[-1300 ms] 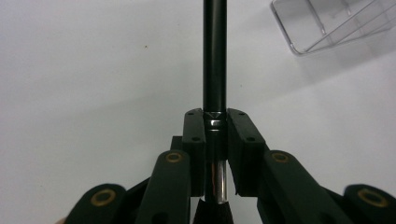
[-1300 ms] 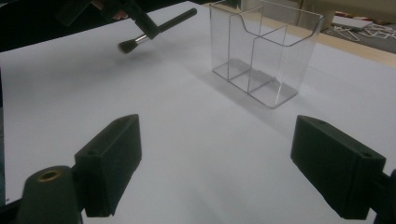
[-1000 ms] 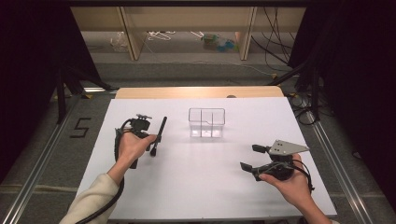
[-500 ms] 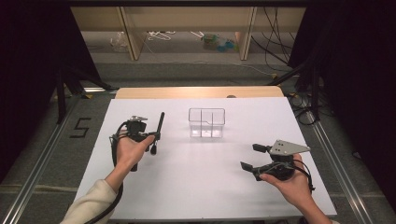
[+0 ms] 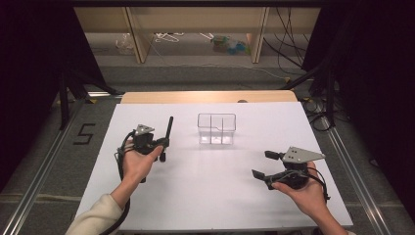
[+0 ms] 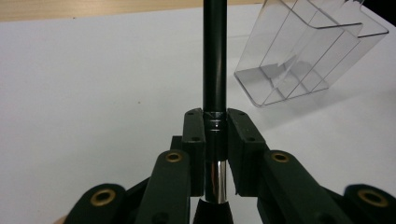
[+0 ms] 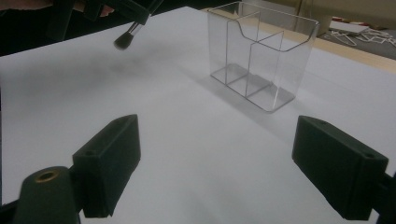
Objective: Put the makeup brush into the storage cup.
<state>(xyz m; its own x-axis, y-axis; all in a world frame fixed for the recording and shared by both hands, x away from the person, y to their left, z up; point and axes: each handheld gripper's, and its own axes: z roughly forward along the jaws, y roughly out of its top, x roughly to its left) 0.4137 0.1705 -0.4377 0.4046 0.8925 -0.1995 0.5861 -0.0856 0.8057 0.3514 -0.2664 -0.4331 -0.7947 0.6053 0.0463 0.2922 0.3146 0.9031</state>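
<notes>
Left gripper view: tongs [image 6: 216, 135] (closed) gripping brush [image 6: 215, 56]

white table [image 5: 210, 196], grey floor [image 5: 195, 78] (dark surroundings)

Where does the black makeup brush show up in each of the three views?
High view: the brush stands left of centre, clamped in the left gripper, handle pointing away from the person.
Left gripper view: its handle runs up the middle from between the jaws.
Right gripper view: its bristle tip is at the top left.
Shared landmark: the clear plastic organizer, at the upper right in the left gripper view and in the right gripper view.
</notes>
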